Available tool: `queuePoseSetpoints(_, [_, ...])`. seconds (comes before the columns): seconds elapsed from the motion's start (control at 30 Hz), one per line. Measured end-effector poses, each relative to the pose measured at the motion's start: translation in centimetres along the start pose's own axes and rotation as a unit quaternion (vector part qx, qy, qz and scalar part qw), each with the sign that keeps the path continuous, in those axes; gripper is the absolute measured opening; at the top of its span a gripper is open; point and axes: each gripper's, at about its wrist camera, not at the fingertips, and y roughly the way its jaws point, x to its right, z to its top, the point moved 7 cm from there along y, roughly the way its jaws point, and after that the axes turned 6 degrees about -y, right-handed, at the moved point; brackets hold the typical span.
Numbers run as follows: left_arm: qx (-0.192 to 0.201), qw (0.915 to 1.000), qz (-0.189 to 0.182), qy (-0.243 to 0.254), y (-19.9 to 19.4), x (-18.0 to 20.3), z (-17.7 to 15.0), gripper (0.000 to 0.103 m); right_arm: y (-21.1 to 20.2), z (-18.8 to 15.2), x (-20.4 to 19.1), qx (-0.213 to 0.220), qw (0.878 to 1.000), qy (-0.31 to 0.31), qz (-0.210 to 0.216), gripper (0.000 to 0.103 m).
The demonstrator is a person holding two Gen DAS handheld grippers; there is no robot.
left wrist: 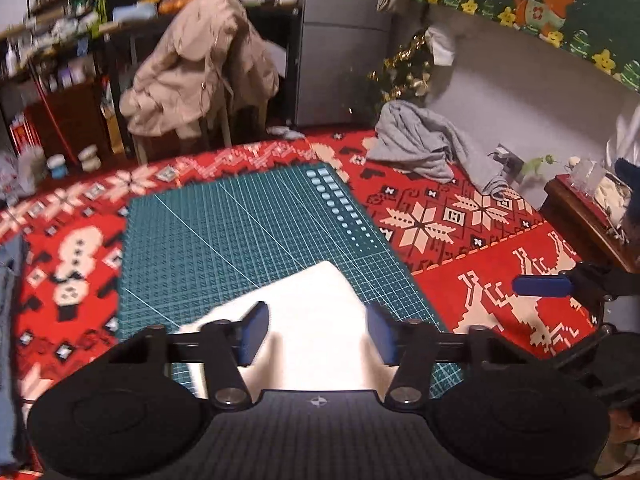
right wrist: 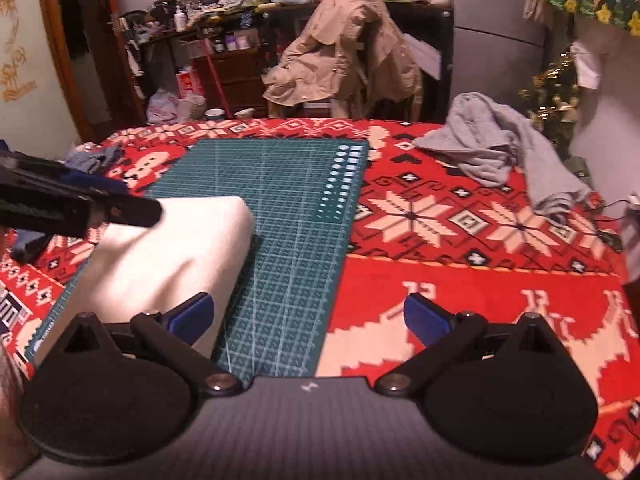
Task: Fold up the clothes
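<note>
Nearest me, the left gripper (left wrist: 316, 332) sits low over a folded white cloth (left wrist: 316, 320), blue pads either side of it w/ clear gaps, so fingers are apart and not pinching; the cloth runs between them. Right gripper (right wrist: 308, 316) is spread wide, nothing between its pads: left pad (right wrist: 192, 316) lies over the cloth's near right edge, the other over the red patterned tablecloth (right wrist: 480, 280).

The white cloth lies on the near-left part of the green cutting mat (right wrist: 288, 220), approx. a tidy rectangle (its top face glares, so folds are hard to read). In the right-wrist view the left gripper's dark frame crosses the cloth's far-left corner.

Further back, a crumpled grey garment (right wrist: 500, 148) sits on the tablecloth at the far right, well apart from the mat. Some blue denim (right wrist: 94, 158) is bunched at the far-left table edge.

Beyond the table: a beige jacket (right wrist: 348, 48) draped over a chair, cluttered shelves, a grey fridge (left wrist: 340, 40).
</note>
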Motion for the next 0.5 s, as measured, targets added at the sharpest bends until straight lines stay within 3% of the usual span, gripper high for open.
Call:
queuePoseSetpoints(0.07, [-0.013, 0.9997, -0.01, -0.016, 1.0, -0.2, 0.1, 0.006, 0.5, 0.4, 0.0, 0.014, 1.0, -0.008, 0.011, 0.1])
queuePoseSetpoints(0.1, [-0.017, 0.9995, -0.013, -0.021, 1.5, -0.1, 0.1, 0.003, 0.8, 0.6, -0.1, 0.02, 1.0, -0.01, 0.016, 0.094])
queuePoseSetpoints(0.17, [-0.022, 0.9993, -0.016, -0.025, 2.3, 0.0, 0.2, 0.003, 1.7, 0.9, -0.3, 0.015, 0.999, -0.015, 0.037, 0.077])
queuePoseSetpoints(0.3, [-0.033, 0.9991, -0.014, -0.022, 3.4, 0.3, 0.4, 0.003, 4.3, 1.2, -0.3, -0.005, 0.998, -0.016, 0.054, 0.021])
queuePoseSetpoints(0.4, [-0.042, 0.9985, -0.017, -0.031, 3.9, 0.0, 0.6, 0.003, 6.1, 1.5, -0.3, -0.006, 0.996, -0.015, 0.086, 0.014])
queuePoseSetpoints(0.5, [-0.042, 0.9984, -0.017, -0.033, 4.3, -0.2, 0.8, 0.003, 7.5, 2.0, -0.6, 0.002, 0.994, -0.031, 0.104, 0.014])
